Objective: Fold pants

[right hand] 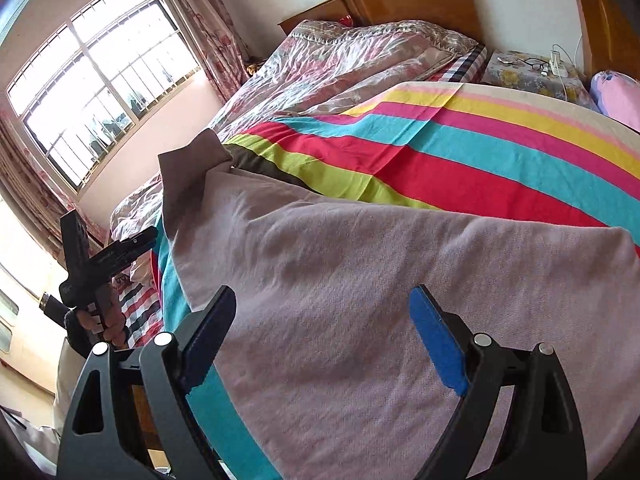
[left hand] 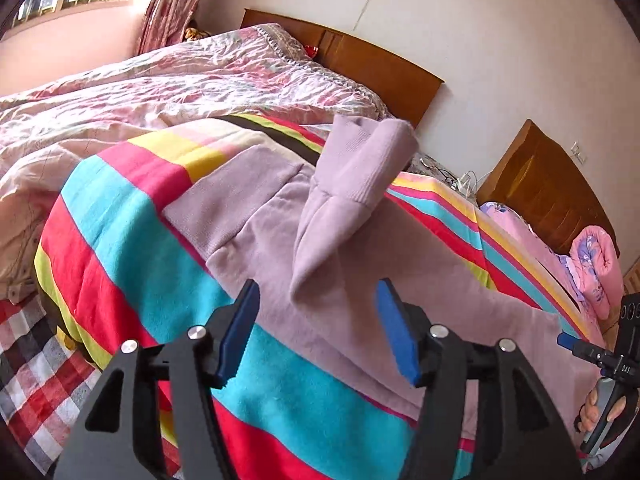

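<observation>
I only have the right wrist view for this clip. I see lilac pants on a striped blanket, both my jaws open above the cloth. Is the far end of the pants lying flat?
Observer: No. In the left wrist view a pant leg is flipped back over the pants, its ribbed cuff humped up.
Operator: Is the left gripper holding that leg?
Observer: No. The left gripper is open, with its fingers apart above the cloth, and grips nothing.
Operator: Anything beyond my right edge?
Observer: Yes, a rolled pink quilt lies past the blanket, beside a second headboard.
</observation>
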### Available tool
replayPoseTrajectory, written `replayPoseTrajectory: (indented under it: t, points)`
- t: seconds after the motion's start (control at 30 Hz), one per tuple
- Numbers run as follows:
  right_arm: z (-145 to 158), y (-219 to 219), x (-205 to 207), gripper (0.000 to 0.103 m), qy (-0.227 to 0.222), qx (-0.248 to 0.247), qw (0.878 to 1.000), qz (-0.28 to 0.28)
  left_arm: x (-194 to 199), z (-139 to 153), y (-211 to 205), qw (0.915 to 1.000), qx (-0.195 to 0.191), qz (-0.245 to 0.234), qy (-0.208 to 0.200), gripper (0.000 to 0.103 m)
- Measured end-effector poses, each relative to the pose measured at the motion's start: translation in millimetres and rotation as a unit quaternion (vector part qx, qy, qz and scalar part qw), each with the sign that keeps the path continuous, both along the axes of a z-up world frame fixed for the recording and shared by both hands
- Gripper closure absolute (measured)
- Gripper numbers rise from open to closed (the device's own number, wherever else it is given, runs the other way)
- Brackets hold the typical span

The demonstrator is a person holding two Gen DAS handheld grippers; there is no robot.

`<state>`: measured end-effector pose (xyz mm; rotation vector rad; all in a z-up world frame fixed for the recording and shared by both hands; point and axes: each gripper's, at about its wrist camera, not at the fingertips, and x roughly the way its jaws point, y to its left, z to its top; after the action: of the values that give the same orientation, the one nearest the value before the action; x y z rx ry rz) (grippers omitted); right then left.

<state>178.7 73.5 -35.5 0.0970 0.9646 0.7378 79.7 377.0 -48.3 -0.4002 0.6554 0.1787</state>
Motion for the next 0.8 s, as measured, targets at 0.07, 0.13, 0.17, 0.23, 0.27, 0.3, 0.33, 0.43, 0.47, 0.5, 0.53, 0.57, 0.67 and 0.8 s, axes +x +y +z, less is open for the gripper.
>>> replayPoseTrajectory:
  t: [0.07, 0.13, 0.17, 0.23, 0.27, 0.3, 0.33, 0.43, 0.47, 0.5, 0.53, 0.57, 0.67, 0.8]
  points:
    - [1.7, 3.3, -2.6, 0.016, -0.004, -0.003, 1.0, 0.003, 19.4, 14.2, -17.9, 0.9976, 0.066, -0.019, 0.01, 0.028]
    - [2.0, 4.9, -3.4, 0.016, -0.005, -0.003, 1.0, 0.001, 48.9, 13.9, -22.3, 0.9926, 0.112, -0.014, 0.045, 0.027]
    - [1.9, 5.3, -3.9, 0.016, -0.004, -0.004, 1.0, 0.0, 60.1, 12.0, -17.2, 0.992, 0.113, -0.008, 0.055, 0.027]
    - [2.0, 5.6, -5.9, 0.016, -0.005, -0.007, 1.0, -0.002, 76.6, 0.7, 11.2, 0.9964, 0.056, 0.007, 0.063, 0.027]
    - [2.0, 5.1, -7.0, 0.016, -0.005, -0.007, 1.0, -0.003, 79.4, -6.0, 27.2, 0.9976, 0.011, 0.019, 0.065, 0.028]
    - [2.4, 4.7, -8.6, 0.016, -0.006, -0.008, 1.0, -0.005, 79.6, -15.0, 46.1, 0.9972, -0.043, 0.022, 0.057, 0.029]
    - [2.9, 3.5, -9.7, 0.016, -0.006, -0.008, 1.0, -0.006, 76.5, -24.2, 62.1, 0.994, -0.1, 0.02, 0.041, 0.029]
    - [3.5, -1.9, -10.7, 0.016, -0.006, -0.008, 1.0, -0.013, 55.5, -43.8, 96.5, 0.973, -0.228, 0.009, -0.034, 0.034]
    - [2.9, -2.6, -9.6, 0.016, -0.005, -0.009, 1.0, -0.015, 50.0, -49.4, 103.7, 0.9662, -0.254, 0.007, -0.046, 0.042]
    - [2.0, -2.5, -8.5, 0.016, -0.003, -0.01, 1.0, -0.015, 46.6, -53.8, 108.7, 0.9617, -0.269, 0.007, -0.05, 0.048]
    - [0.5, -1.1, -7.7, 0.016, -0.001, -0.011, 1.0, -0.014, 44.2, -57.8, 112.2, 0.9584, -0.28, 0.005, -0.054, 0.059]
    - [-1.2, 1.1, -7.4, 0.016, 0.0, -0.013, 1.0, -0.011, 43.4, -61.4, 114.1, 0.9565, -0.287, 0.003, -0.054, 0.068]
    - [-9.0, 14.2, -9.9, 0.016, 0.006, -0.023, 1.0, 0.005, 43.6, -65.0, 115.7, 0.9587, -0.281, 0.002, -0.047, 0.086]
    - [-9.6, 52.4, -38.0, 0.016, -0.033, -0.053, 0.995, 0.082, 40.1, -52.7, 108.1, 0.9706, -0.235, 0.015, -0.048, 0.097]
